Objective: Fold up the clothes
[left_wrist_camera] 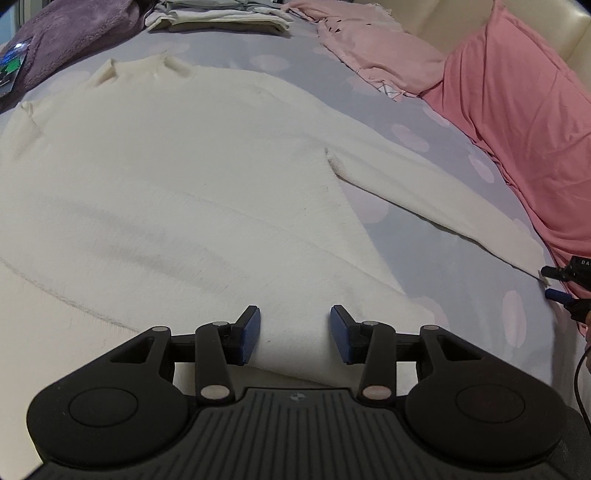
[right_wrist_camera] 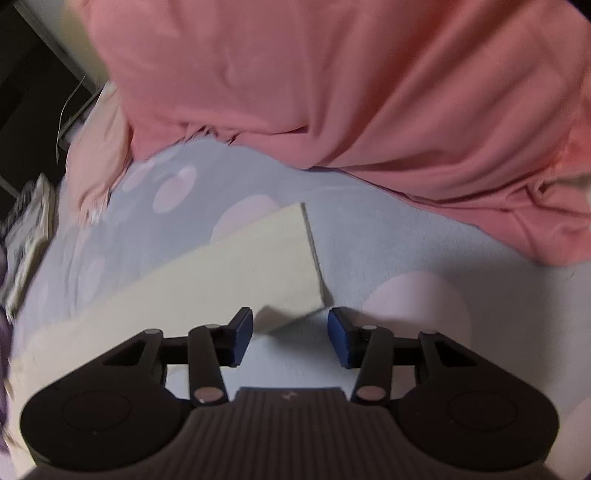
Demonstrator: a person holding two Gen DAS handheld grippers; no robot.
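Note:
A cream sweater lies flat on the bed, collar at the far end, its right sleeve stretched out to the right. My left gripper is open over the sweater's bottom hem, fabric between its blue pads. My right gripper is open at the sleeve cuff; a cuff corner lies between its pads. The right gripper also shows in the left wrist view at the far right, at the cuff end.
The bed has a lilac sheet with pale dots. A pink blanket lies along the right side, close to the cuff. Folded clothes and a purple blanket lie at the far end.

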